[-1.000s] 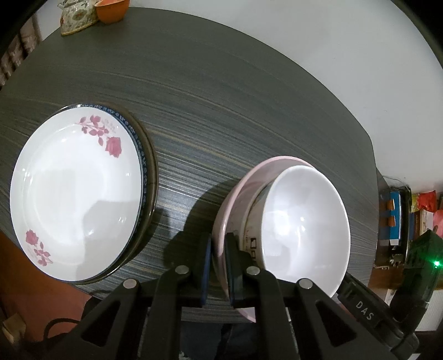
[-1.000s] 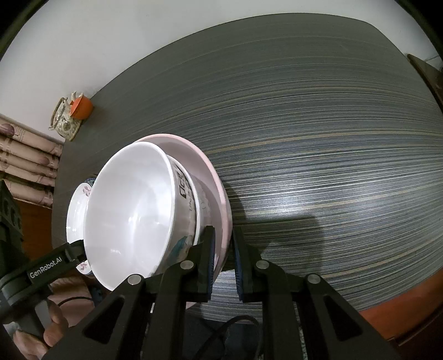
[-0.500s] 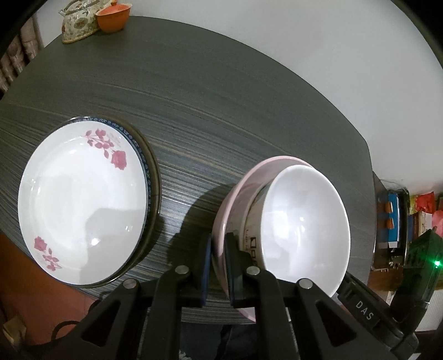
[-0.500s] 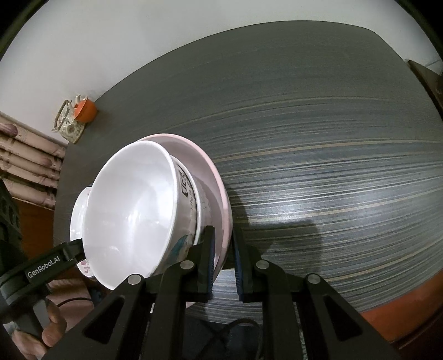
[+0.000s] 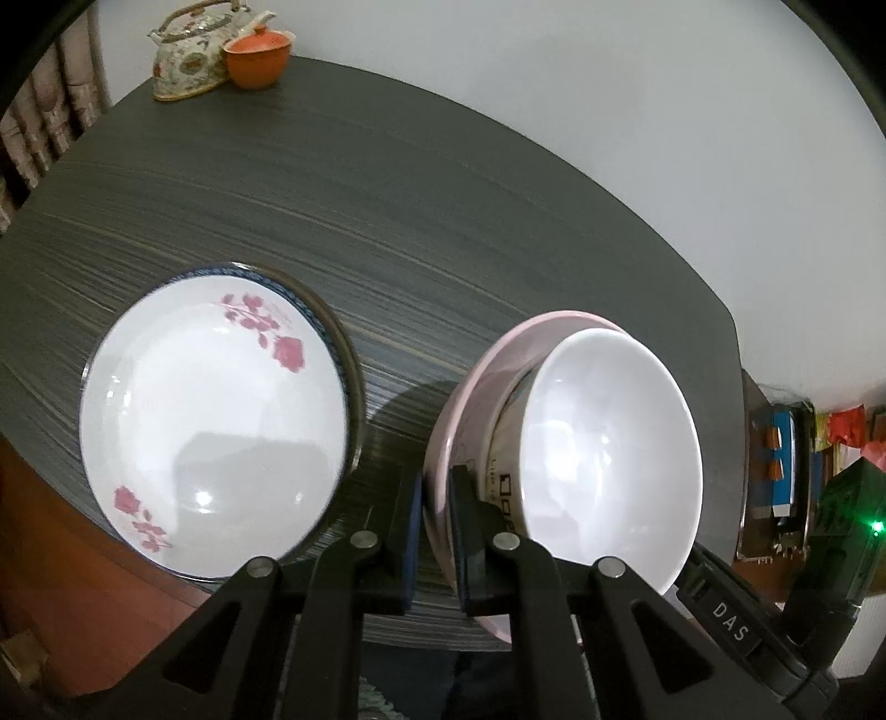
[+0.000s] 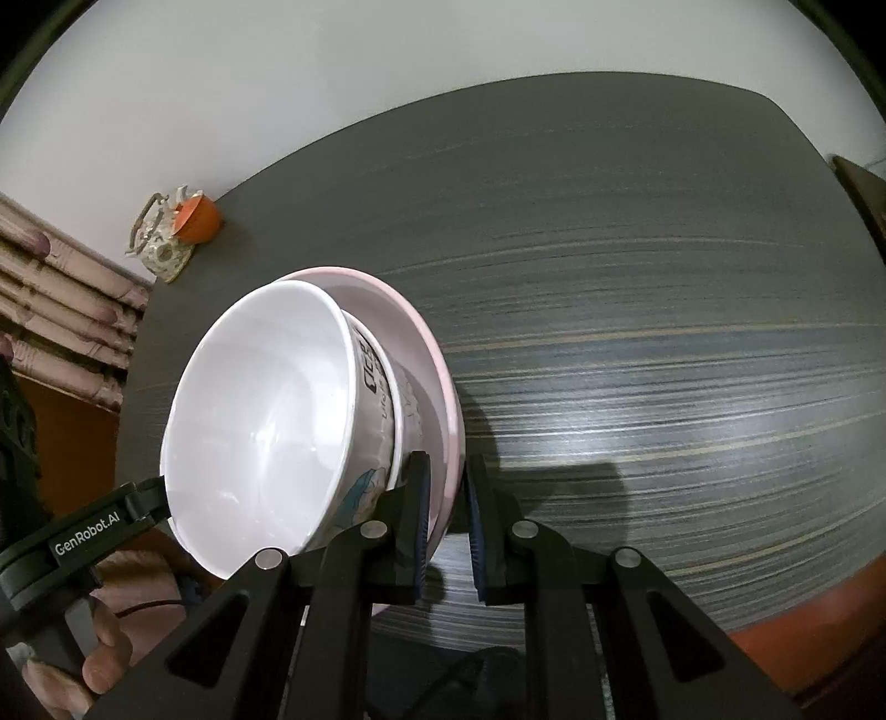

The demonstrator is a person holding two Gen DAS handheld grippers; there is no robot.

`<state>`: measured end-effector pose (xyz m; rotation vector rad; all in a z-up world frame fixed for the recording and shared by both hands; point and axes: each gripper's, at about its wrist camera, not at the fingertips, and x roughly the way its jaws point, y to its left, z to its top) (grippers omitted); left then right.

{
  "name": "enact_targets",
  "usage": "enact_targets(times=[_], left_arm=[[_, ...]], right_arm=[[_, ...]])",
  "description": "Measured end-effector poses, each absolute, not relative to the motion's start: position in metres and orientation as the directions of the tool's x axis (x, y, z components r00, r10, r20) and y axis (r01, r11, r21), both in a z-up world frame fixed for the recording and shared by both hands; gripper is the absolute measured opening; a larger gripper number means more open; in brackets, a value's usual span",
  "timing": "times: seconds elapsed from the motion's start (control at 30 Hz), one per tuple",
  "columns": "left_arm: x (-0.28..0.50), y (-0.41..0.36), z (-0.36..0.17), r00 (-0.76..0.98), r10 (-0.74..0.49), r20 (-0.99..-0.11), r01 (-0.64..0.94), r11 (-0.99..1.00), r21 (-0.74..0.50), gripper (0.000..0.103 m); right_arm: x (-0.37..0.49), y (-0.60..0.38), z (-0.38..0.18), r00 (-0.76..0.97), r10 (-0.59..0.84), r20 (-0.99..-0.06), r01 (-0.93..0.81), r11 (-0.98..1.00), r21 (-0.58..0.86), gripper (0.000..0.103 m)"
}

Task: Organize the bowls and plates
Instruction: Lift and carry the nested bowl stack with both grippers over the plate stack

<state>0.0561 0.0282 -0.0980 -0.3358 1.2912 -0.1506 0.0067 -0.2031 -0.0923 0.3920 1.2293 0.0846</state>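
A dark striped table (image 5: 443, 221) carries a rose-patterned plate (image 5: 216, 421). Beside it, a pink plate (image 5: 459, 410) with a white bowl (image 6: 260, 415) inside seems lifted, tilted. Left gripper (image 5: 437, 526) and right gripper (image 6: 448, 526), both angled steeply downward, pinch its opposite rims.

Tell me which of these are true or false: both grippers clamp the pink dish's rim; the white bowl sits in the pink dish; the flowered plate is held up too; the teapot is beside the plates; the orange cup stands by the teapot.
1. Both the left gripper and right gripper clamp the pink dish: true.
2. The white bowl sits in it: true.
3. The flowered plate is held: false, it rests on the table.
4. The teapot is beside the plates: false, it's at the far edge.
5. The orange cup stands by the teapot: true.
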Motion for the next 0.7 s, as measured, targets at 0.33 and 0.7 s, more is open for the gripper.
enact_targets(times=[0.33, 0.7], left_arm=[[0.052, 0.060, -0.083, 0.319, -0.267, -0.909, -0.138, 0.936, -0.323, 0.008], [0.045, 0.109, -0.077, 0.353, -0.212, -0.911, -0.229, 0.925, -0.304, 0.008]], right_arm=[[0.005, -0.172, -0.075, 0.352, 0.293, -0.889, 0.077, 0.937, 0.339, 0.014], [0.008, -0.123, -0.063, 0.336, 0.329, -0.883, -0.015, 0.939, 0.344, 0.014]])
